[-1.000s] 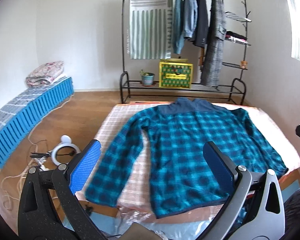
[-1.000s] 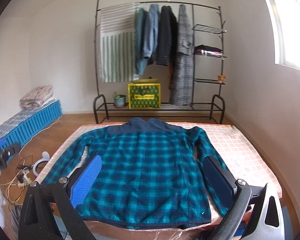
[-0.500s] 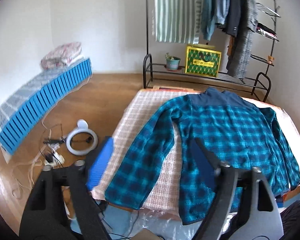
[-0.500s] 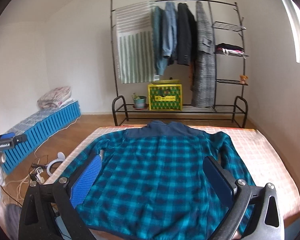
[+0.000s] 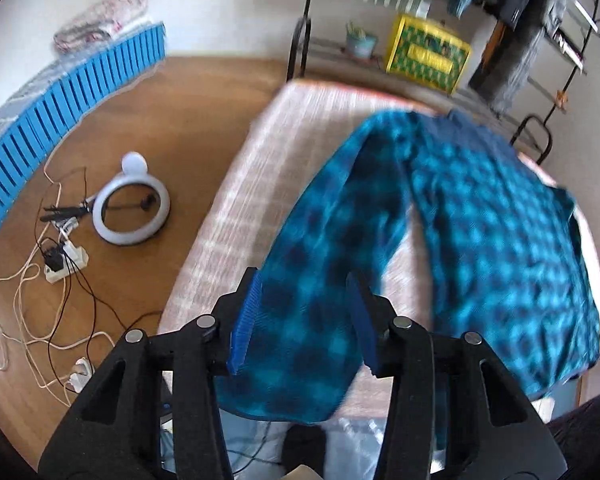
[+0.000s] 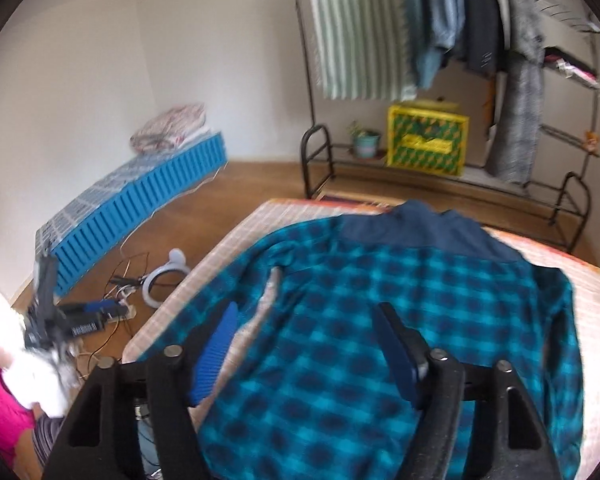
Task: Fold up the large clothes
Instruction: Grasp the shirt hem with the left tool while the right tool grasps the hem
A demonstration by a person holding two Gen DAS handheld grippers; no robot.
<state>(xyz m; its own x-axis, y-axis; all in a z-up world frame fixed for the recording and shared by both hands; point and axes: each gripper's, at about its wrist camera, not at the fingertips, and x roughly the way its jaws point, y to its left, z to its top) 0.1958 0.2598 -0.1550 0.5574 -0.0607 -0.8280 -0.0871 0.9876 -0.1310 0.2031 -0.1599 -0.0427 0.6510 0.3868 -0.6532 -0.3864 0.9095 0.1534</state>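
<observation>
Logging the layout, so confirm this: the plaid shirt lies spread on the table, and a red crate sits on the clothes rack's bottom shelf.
Not quite. The crate is yellow and green, not red, as the right wrist view shows. The plaid shirt does lie spread on the table, and the crate does sit on the rack's bottom shelf.

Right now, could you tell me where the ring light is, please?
In the left wrist view, the ring light lies on the wooden floor, left of the mattress, beside tangled cables.
</observation>
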